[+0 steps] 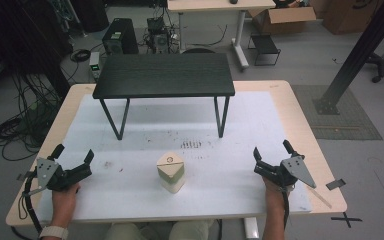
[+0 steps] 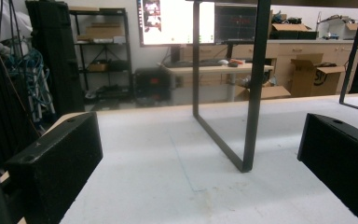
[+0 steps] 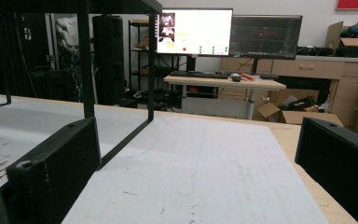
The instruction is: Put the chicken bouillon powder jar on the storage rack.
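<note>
High view: a small cream box [image 1: 170, 172] stands on the white mat [image 1: 130, 190], midway between the 2 grippers. The left gripper [image 1: 73, 157] and right gripper [image 1: 271, 149] rest near the front edge, jaws spread, grasping nothing, in front of a black stand [image 1: 164, 75].

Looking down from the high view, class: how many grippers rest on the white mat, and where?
2. The left gripper sits at the mat's near left; the right gripper at its near right. The cream container stands between them, untouched.
</note>
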A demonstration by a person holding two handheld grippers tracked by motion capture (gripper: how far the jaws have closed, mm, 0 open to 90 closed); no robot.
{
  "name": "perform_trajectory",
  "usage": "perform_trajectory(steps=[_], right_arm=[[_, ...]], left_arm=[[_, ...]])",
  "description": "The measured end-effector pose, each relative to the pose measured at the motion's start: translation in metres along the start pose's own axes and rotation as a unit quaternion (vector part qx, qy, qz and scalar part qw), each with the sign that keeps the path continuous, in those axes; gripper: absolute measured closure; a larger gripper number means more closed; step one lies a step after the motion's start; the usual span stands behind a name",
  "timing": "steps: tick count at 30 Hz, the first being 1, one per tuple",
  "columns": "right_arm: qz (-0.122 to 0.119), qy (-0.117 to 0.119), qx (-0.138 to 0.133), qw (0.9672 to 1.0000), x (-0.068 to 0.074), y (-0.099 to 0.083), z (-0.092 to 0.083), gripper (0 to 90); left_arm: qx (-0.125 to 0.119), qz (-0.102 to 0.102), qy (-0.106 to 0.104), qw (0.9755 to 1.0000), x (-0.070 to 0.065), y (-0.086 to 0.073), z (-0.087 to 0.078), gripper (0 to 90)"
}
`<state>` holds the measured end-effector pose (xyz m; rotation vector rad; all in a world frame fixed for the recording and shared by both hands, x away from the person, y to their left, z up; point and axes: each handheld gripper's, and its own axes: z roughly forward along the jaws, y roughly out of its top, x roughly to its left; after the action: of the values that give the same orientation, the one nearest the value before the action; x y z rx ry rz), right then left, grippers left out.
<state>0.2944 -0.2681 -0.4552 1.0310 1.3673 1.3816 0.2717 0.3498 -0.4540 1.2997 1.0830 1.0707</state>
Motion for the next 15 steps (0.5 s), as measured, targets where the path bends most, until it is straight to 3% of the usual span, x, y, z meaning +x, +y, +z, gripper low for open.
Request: perform_trajectory(steps=[15], right_arm=[[0.003,0.001,0.004,1.0,-0.001,0.0004,0.0011,0.0]], left_arm=[[-0.003,0.0,0.0,1.0,-0.0002,-0.0001,-0.0003,0.2]])
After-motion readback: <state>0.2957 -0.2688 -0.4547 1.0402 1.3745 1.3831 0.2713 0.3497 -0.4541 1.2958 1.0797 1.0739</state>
